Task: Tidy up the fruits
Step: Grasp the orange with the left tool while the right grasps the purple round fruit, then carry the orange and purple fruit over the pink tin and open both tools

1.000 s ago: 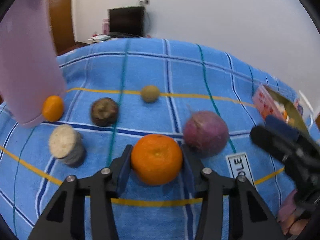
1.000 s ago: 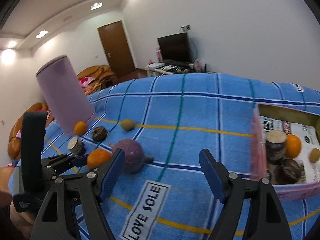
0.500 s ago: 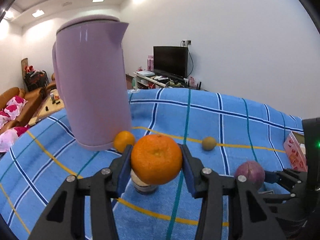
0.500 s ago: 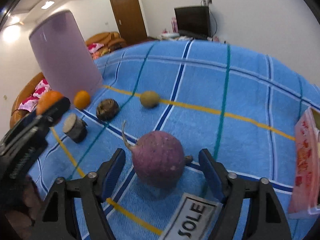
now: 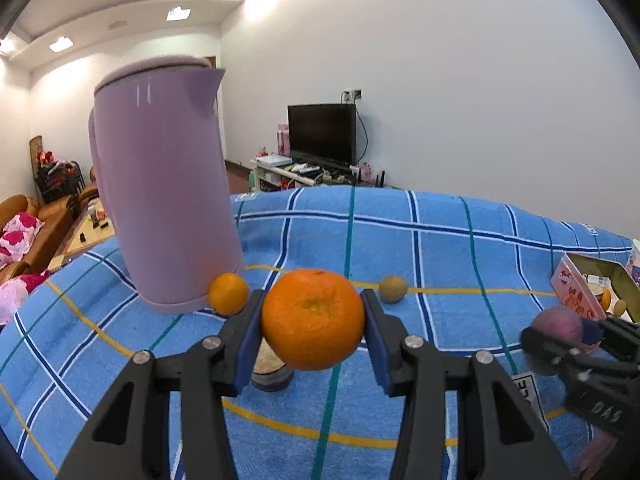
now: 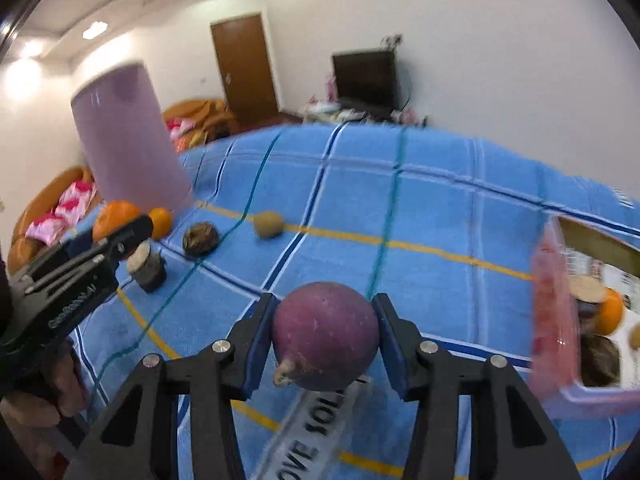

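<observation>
Orange, glossy and dimpled, that big orange (image 5: 313,319) sits pinched between the blue pads of your left tongs (image 5: 312,330), lifted clear of the blue checked cloth (image 5: 440,264). Your right tongs (image 6: 325,344) are clamped on the purple round fruit (image 6: 325,336), its little stalk stub pointing down at you, smooth skin with faint speckles, also off the cloth. Both tongs are closed only as far as the fruit lets them.

Watch out: both are round and slick, held only at their widest points. Tilt a wrist or ease the squeeze and either could roll out, and on that soft cloth it would likely run. The two tools are close together too; the left one crowds the right view, so a hurried swing could knock them.

Your target looks like the pink-sided box (image 6: 554,312) to the right, already holding an orange and some darker pieces. Its near wall stands up thin, and a low approach could catch it and shove the box.

On the cloth you have a small orange (image 5: 228,294) just beside the lilac kettle (image 5: 168,208), a tan round fruit (image 5: 393,289), a rough brown lump (image 6: 201,238), and a stubby dark cylinder with a pale top (image 6: 147,266). That kettle is tall; mind it when reaching left.
</observation>
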`<state>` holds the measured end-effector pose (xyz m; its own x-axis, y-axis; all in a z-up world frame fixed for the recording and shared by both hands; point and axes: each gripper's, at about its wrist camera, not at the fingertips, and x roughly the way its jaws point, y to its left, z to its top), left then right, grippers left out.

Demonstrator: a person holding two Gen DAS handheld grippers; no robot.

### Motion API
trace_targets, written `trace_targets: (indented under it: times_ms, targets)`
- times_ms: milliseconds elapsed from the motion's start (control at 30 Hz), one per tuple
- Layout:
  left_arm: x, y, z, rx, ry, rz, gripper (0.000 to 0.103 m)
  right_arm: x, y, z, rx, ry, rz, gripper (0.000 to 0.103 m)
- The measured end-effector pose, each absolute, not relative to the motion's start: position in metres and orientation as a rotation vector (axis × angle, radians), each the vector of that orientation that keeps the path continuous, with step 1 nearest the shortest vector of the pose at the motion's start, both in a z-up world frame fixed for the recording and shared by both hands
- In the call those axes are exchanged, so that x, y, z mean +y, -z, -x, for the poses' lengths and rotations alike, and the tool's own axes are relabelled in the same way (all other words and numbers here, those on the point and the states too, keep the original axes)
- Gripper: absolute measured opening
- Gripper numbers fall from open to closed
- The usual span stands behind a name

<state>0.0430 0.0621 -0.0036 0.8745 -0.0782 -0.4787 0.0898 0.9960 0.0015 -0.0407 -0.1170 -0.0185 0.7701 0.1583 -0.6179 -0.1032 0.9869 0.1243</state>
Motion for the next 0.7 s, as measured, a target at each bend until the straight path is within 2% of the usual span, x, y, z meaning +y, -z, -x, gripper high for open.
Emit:
trace_targets:
  times_ms: [300, 700]
  targets:
    - [0.065, 0.0, -0.034, 0.453, 0.054, -0.007, 0.048, -0.151, 0.017, 0.049, 0.647, -0.21, -0.259, 0.051]
    - [0.032, -0.005, -0.025, 0.452, 0.026, -0.065, 0.048, -0.145, -0.008, 0.078, 0.478, -0.167, -0.161, 0.051]
